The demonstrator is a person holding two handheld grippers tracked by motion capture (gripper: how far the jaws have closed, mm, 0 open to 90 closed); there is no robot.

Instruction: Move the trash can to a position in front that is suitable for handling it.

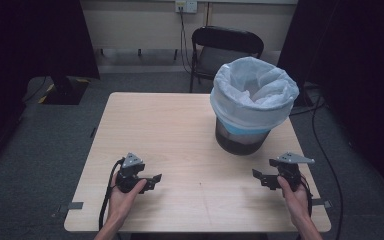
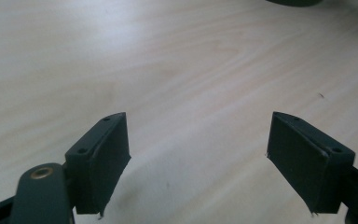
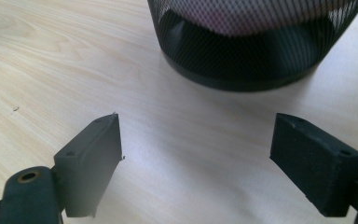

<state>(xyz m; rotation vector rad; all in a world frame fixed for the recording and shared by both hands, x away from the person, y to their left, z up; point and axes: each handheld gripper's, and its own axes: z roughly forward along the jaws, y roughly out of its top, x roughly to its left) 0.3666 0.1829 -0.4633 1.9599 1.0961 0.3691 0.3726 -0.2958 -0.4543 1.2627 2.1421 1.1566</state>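
High view: waste bin (image 1: 245, 131) with white liner (image 1: 254, 90) stands upright, far right on the table (image 1: 180, 130); right gripper (image 1: 261, 178) lies nearer, bin just beyond and slightly left; left gripper (image 1: 152, 180) well apart; folding chair (image 1: 225, 47) behind

Left gripper view: jaws wide, empty, over bare wood

Right gripper view: jaws wide, empty; mesh bin (image 3: 256, 42) ahead, apart

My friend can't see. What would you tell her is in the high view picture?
A person sits at a wooden table, holding the left gripper and the right gripper just above it, both open and holding nothing. A black mesh bin with a white bag stands on the table's far right, with a black chair behind.
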